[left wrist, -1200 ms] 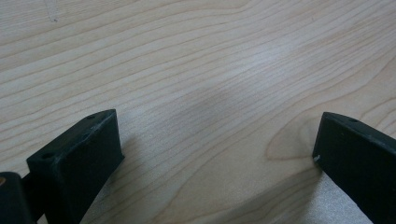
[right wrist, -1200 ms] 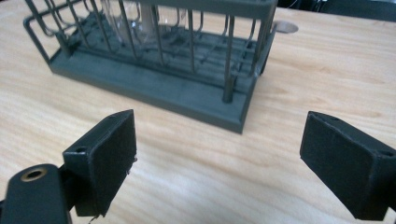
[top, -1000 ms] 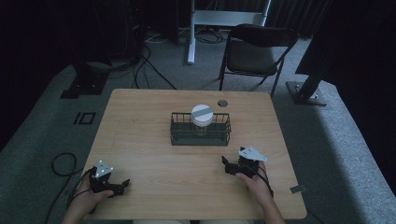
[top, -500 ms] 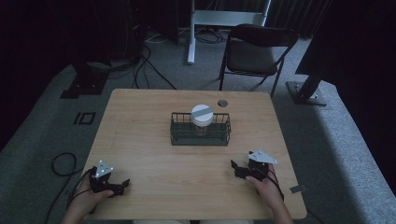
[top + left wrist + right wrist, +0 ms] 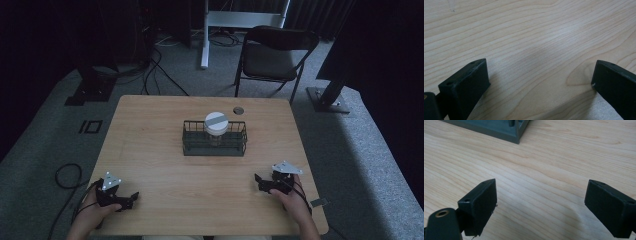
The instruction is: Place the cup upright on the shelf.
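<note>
Resting low near your edge of the table [image 5: 150,135] with both sets of jaws spread wide and empty, you are facing the lidded jar [image 5: 216,126] standing in the wire basket [image 5: 192,142] well ahead of the right gripper [image 5: 261,181] and farther from the left gripper [image 5: 131,198], so approach level and square to the jar.

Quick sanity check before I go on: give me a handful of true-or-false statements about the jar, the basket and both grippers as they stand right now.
1. The jar stands inside the wire basket. True.
2. The right gripper is clamped on the jar. False: it rests near the table's front edge, jaws open and empty.
3. The left gripper has its jaws spread over bare wood. True.
4. The basket sits at the table's front left corner. False: it sits near the middle, toward the far side.
5. The jar's lid is off. False: a white lid with a grey stripe covers it.
</note>
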`<state>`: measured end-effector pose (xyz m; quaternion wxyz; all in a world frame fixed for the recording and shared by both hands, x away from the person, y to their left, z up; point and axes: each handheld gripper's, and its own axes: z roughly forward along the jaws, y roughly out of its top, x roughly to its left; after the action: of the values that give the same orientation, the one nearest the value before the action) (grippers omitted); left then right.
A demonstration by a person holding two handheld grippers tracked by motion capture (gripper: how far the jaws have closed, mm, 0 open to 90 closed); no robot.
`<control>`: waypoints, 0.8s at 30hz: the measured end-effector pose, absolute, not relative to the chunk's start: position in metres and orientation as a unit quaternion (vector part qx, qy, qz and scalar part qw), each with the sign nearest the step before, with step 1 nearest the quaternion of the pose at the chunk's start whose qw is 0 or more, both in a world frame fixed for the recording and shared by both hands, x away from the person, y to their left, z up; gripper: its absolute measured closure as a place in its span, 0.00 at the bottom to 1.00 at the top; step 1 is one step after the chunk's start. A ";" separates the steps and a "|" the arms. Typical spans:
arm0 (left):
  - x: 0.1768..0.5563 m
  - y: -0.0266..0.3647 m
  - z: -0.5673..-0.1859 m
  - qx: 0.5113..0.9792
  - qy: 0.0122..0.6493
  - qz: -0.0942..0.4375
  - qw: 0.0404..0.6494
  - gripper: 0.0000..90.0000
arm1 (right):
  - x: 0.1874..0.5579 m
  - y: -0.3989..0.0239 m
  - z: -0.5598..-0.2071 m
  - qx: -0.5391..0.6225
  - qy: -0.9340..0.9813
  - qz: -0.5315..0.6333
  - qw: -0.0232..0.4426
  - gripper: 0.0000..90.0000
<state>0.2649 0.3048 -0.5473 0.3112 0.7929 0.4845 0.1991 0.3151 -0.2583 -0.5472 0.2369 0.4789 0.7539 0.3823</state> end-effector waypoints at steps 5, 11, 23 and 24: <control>0.265 0.305 -0.547 0.793 0.485 0.199 0.311 0.02 | 0.314 -0.263 -0.548 0.468 0.772 0.374 0.211 0.12; 0.265 0.305 -0.547 0.793 0.484 0.199 0.311 0.02 | 0.313 -0.268 -0.549 0.464 0.782 0.370 0.191 0.12; 0.265 0.305 -0.547 0.793 0.484 0.199 0.311 0.02 | 0.313 -0.267 -0.551 0.451 0.801 0.346 0.190 0.12; 0.265 0.305 -0.547 0.793 0.485 0.199 0.311 0.02 | 0.313 -0.267 -0.551 0.451 0.801 0.346 0.190 0.12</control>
<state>0.2649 0.3048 -0.5474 0.3115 0.7928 0.4845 0.1992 0.3133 -0.2672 -0.5511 0.1902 0.4507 0.8008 0.3456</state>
